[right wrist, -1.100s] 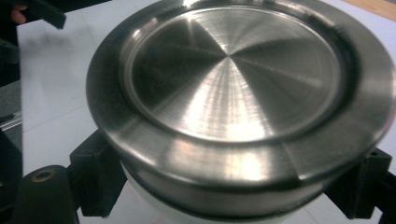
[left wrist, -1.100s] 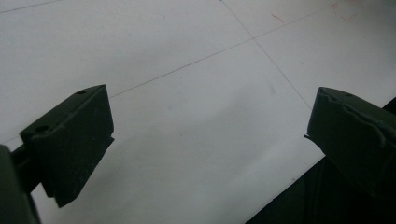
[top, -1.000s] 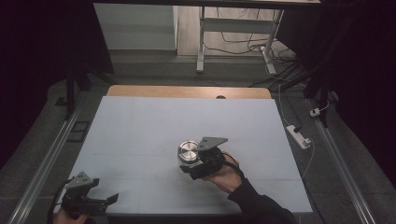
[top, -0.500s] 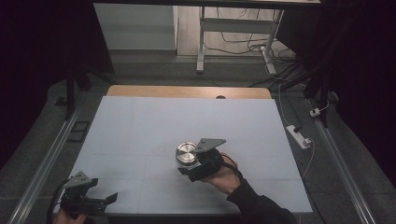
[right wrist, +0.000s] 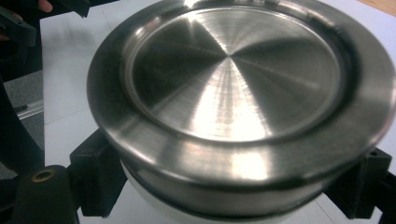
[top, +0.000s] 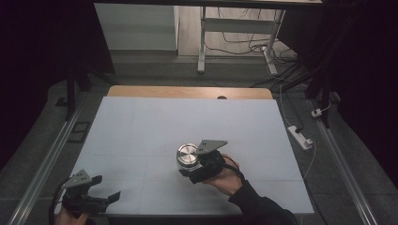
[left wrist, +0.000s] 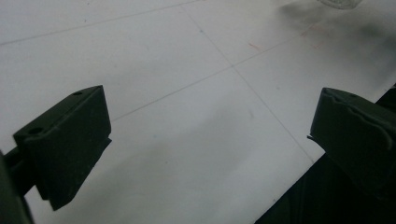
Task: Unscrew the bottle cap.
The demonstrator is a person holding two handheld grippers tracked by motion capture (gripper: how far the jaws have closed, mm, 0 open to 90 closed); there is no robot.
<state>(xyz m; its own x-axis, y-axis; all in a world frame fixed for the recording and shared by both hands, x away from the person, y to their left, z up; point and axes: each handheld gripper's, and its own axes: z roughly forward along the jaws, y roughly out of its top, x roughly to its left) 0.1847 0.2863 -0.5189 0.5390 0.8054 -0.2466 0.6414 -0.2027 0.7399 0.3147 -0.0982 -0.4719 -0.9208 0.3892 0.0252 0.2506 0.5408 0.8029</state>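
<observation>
Up close, the right gripper view reveals radial brush marks on the round steel lid (right wrist: 233, 93) of a white-bodied container, near mid-table (top: 141, 131) (right gripper (top: 190, 169) pinches it); left gripper (top: 107, 190) spread, empty.

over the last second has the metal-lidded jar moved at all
Yes, slightly. The jar, clamped in the right hand-held gripper, has slid a little left, toward the table's left edge.

A white sheet (top: 155, 126) is covering the desk (top: 187, 92), leaving a wooden strip showing along the far edge. Beyond the right edge, a white power strip (top: 300, 137) is lying on the grey floor (top: 342, 173); cables (top: 244, 42) are trailing past the far edge.
</observation>
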